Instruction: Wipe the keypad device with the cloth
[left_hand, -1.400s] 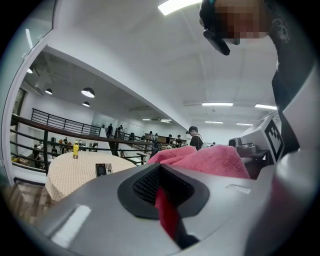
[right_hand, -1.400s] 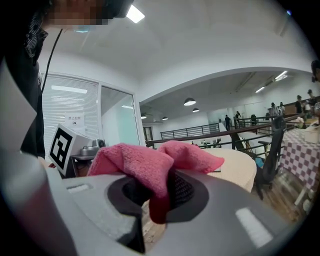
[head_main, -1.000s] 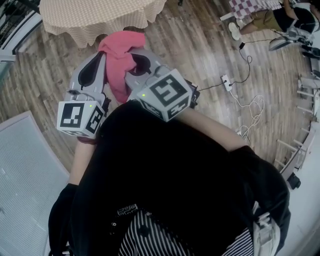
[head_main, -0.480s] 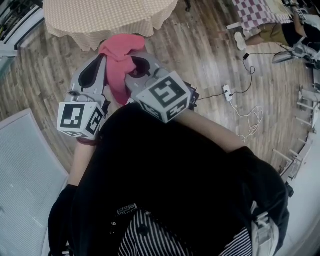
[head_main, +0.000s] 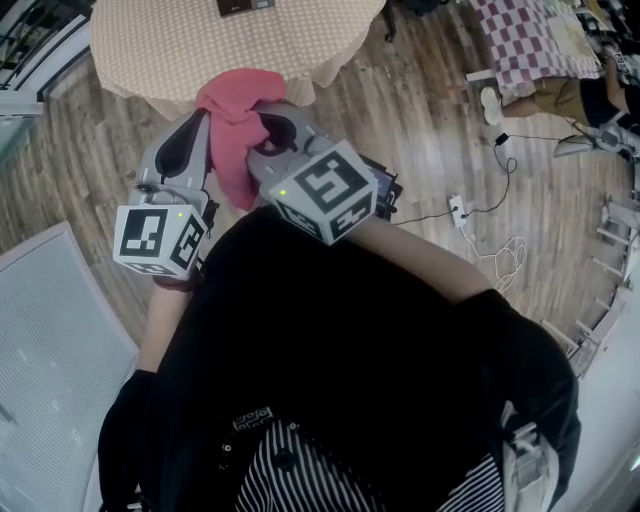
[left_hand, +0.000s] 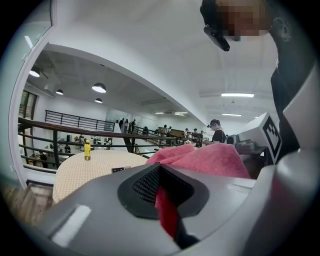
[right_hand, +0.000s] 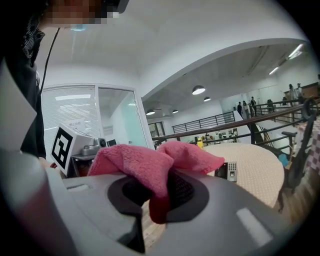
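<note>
the counter has come closer than a moment ago. now the keypad device shows on it, back from the near edge. no wiping yet. held up side by side, the left hand-held gripper and right hand-held gripper both pinch the pink cloth.

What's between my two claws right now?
The pink cloth, bunched and clamped by both the left claw and right claw; the head view shows it.

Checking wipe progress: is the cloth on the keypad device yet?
No, the cloth is pinched in the right gripper, apart from the keypad device lying on the table.
</note>
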